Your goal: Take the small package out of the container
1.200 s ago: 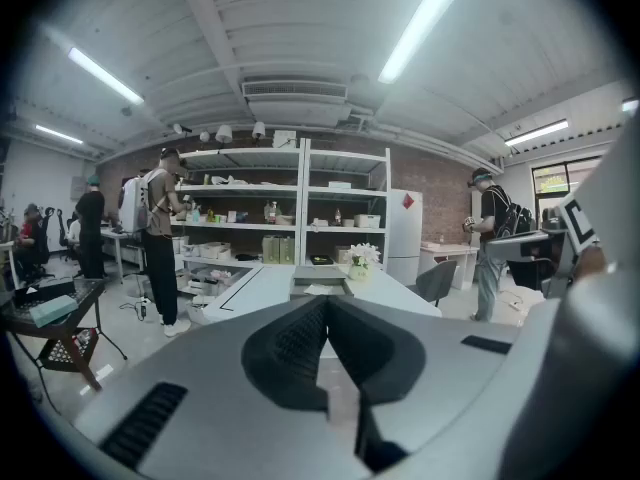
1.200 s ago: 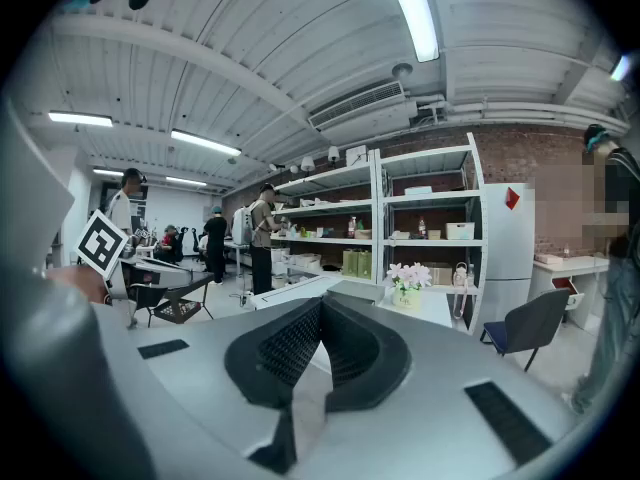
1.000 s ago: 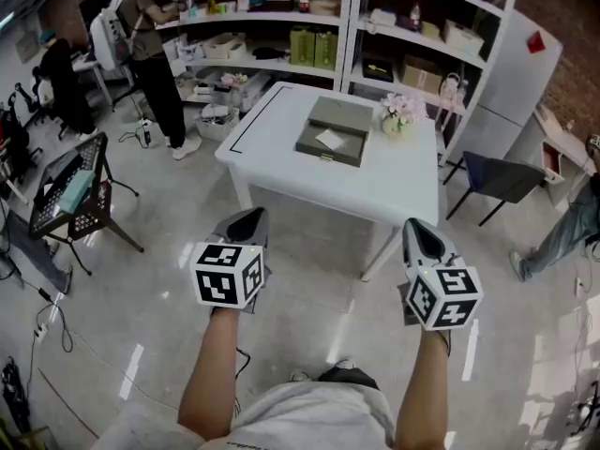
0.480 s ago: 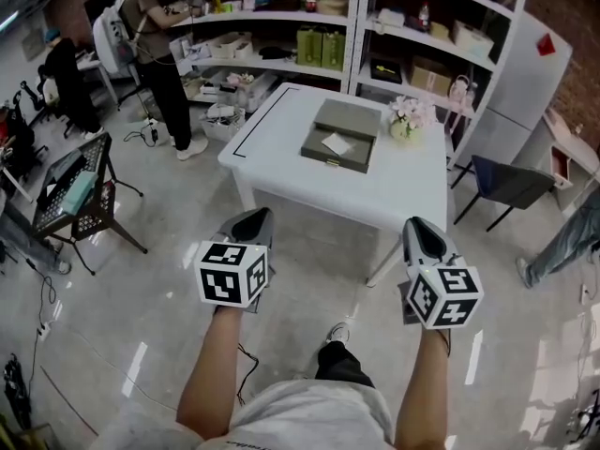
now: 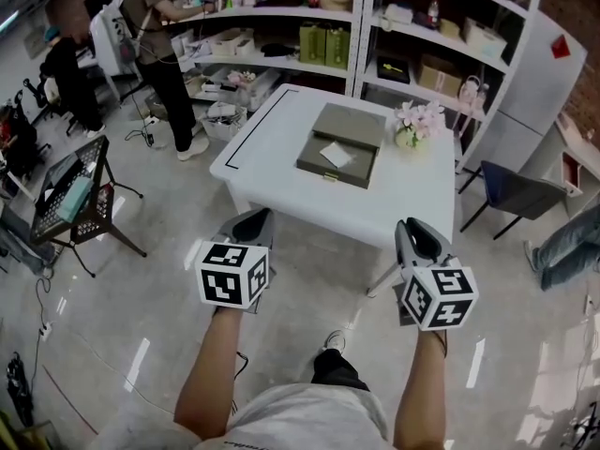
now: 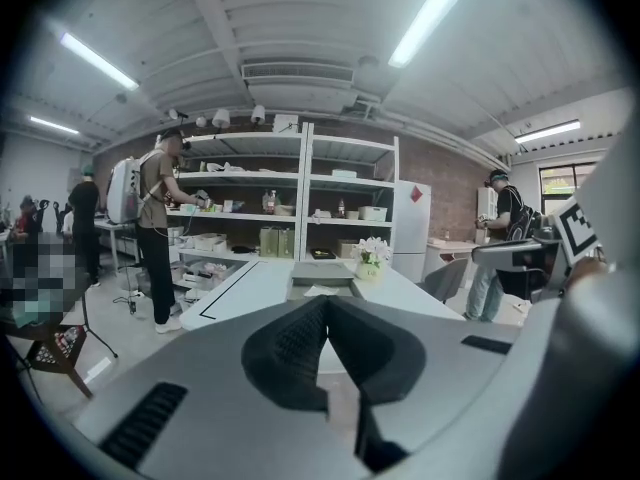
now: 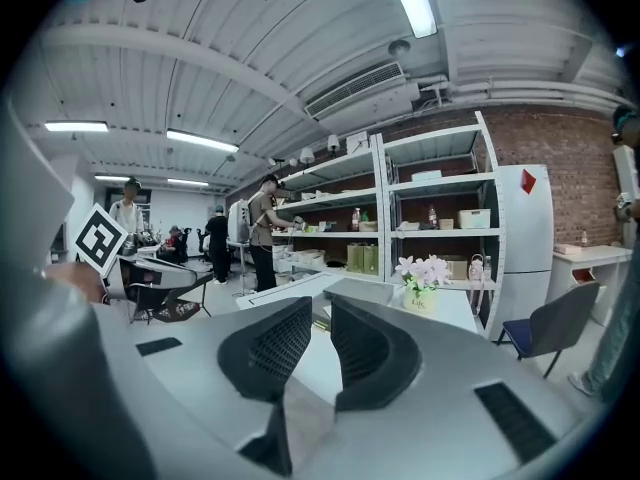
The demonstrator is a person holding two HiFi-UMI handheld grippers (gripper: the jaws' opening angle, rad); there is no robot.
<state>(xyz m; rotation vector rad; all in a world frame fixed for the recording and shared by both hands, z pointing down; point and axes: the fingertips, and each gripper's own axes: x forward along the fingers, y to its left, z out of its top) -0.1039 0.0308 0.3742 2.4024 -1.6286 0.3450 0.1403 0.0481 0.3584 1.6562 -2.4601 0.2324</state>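
Observation:
A grey-green container (image 5: 345, 139) lies on the white table (image 5: 272, 153), its front tray drawn out with a small white package (image 5: 335, 156) in it. Both grippers hover over the floor short of the table's near edge. My left gripper (image 5: 251, 223) is shut, its pads meeting at the tips with nothing held. The jaws of my right gripper (image 5: 419, 237) are opening, a narrow gap between them and nothing in it. The left gripper view looks past the left gripper (image 6: 325, 303) at the container (image 6: 322, 271). In the right gripper view the right gripper (image 7: 322, 308) points at the table.
A pot of pale flowers (image 5: 415, 122) stands right of the container. White shelving (image 5: 356, 36) backs the table, and a person (image 5: 155, 36) stands at its left end. A blue chair (image 5: 511, 190) is at the right, a black wire cart (image 5: 70, 190) at the left.
The table has come closer as the person steps toward it. The right gripper's jaws have parted slightly; the left gripper stays shut.

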